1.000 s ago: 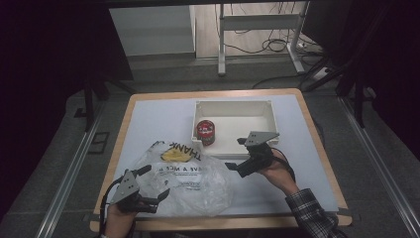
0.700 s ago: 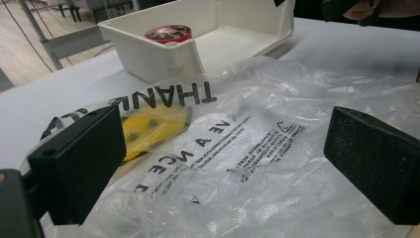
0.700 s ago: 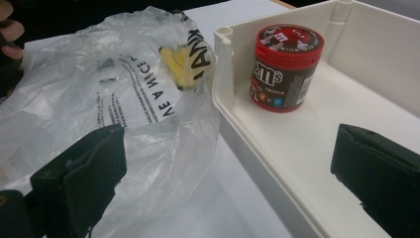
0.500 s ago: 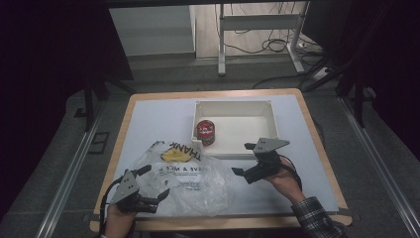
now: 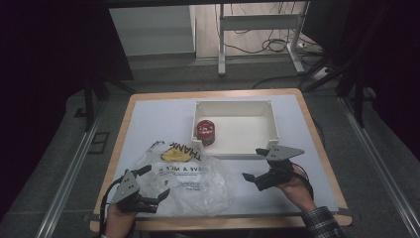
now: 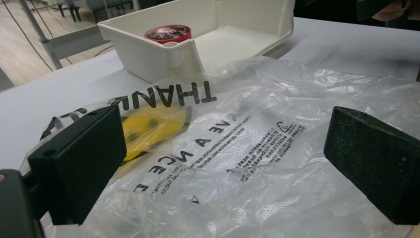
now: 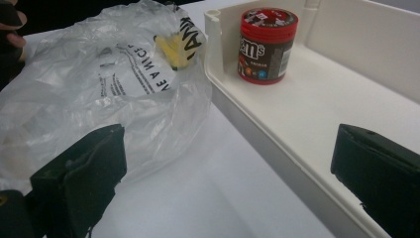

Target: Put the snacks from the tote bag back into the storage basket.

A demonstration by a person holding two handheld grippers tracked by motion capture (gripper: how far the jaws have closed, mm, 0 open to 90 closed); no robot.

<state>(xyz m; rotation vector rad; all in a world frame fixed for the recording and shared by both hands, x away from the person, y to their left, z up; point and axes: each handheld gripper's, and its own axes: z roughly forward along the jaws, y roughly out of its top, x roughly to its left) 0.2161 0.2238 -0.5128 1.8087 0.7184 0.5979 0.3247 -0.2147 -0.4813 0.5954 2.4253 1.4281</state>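
Both grippers stood wide open and empty: the left gripper (image 5: 154, 182) rested at the plastic bag's (image 5: 190, 176) seven o'clock edge, jaws straddling the film, while the right gripper (image 5: 252, 163) sat just off its three o'clock side (nearer the white bin (image 5: 272, 124) with the red can (image 5: 205, 132)). So the left was better placed for the bag.

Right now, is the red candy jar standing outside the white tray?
No. In the right gripper view the red candy jar stands upright inside the white tray, in its corner next to the plastic bag.
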